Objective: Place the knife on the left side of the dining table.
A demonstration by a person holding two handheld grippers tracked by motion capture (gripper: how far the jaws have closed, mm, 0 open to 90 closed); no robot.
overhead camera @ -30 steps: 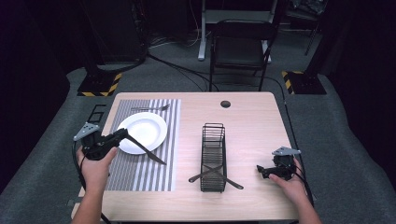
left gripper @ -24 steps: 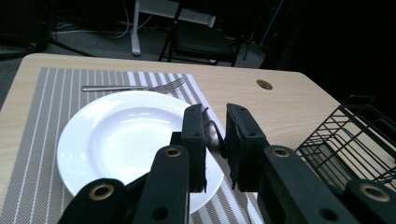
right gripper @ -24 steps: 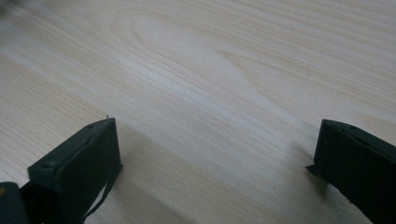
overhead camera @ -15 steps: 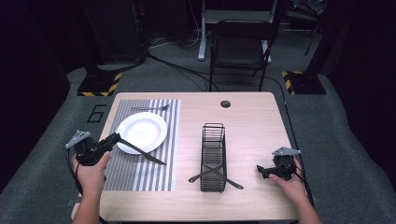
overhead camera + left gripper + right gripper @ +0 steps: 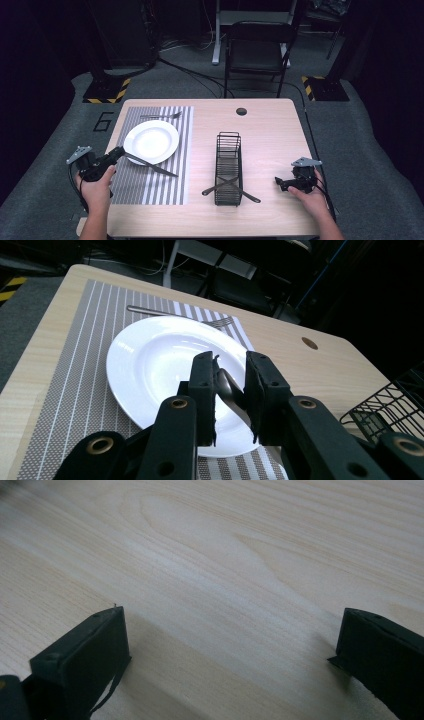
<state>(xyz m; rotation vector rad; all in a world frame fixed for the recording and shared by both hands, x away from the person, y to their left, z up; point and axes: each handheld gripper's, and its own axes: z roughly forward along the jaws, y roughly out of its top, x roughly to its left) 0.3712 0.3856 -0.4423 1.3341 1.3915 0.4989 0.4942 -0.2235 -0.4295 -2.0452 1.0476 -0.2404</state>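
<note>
A white plate (image 5: 151, 141) sits on a striped placemat (image 5: 150, 192), with a fork (image 5: 160, 116) lying behind it. A table knife (image 5: 150, 165) lies slanted from the plate's near-left rim onto the mat. My left gripper (image 5: 119, 151) is at the knife's handle end. In the left gripper view the silver knife handle (image 5: 226, 386) runs between the left gripper's (image 5: 230, 360) jaws over the plate (image 5: 160, 355). Those jaws have just been opening, and a gap shows beside the handle. My right gripper (image 5: 278, 183) rests open on bare wood at the right. The right gripper view has the right gripper (image 5: 233, 612) wide apart and empty.
A black wire rack (image 5: 228, 150) stands mid-table with two utensils (image 5: 230, 189) crossed through its near end. A round cable hole (image 5: 241, 111) sits near the table's far edge. A black chair (image 5: 257, 50) stands behind the table.
The left hand and its gripper have slid back toward the near-left table edge and lower. The knife stays slanted off the plate rim. The right gripper has not moved.
</note>
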